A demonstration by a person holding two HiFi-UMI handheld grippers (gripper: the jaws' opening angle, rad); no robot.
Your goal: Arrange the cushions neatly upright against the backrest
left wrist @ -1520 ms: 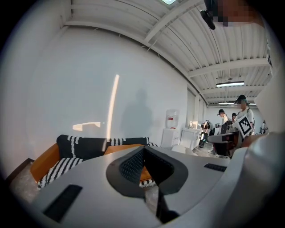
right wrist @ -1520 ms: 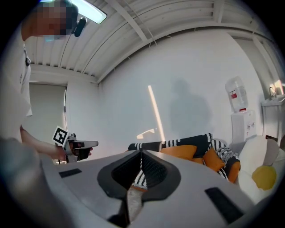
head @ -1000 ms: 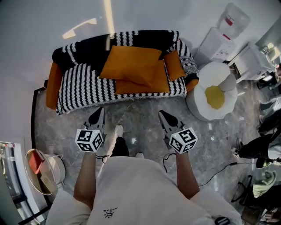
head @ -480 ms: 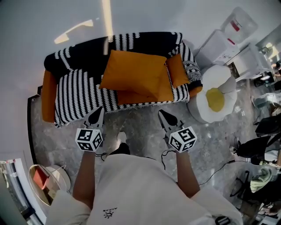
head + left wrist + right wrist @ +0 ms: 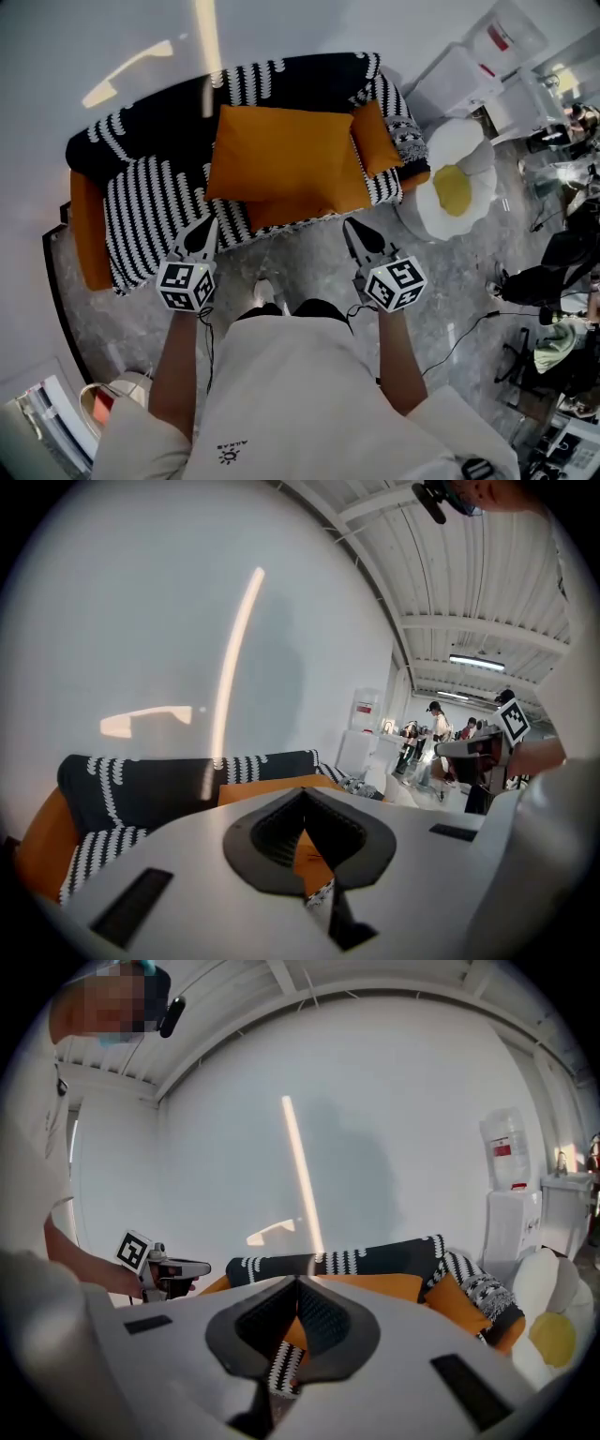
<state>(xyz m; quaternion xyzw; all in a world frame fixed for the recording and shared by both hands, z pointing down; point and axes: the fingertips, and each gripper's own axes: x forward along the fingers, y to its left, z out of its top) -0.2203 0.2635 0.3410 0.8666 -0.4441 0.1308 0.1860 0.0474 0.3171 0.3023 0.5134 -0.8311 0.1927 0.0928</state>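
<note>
While neither holds anything, left gripper (image 5: 207, 222) and right gripper (image 5: 350, 225) show jaws together, near the front edge of the striped sofa (image 5: 150, 202). Item: two large orange cushions (image 5: 281, 155), stacked mid-seat. Item: small orange cushion (image 5: 375, 139), against right armrest.

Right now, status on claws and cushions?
Left claw and right claw shut, empty, short of sofa. Big cushions piled on seat; small cushion by armrest. Path clear.

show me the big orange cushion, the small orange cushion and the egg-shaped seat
big orange cushion (image 5: 281, 152), head view, middle of its face
small orange cushion (image 5: 375, 139), head view, its centre
egg-shaped seat (image 5: 452, 187), head view, yellow yolk
</note>
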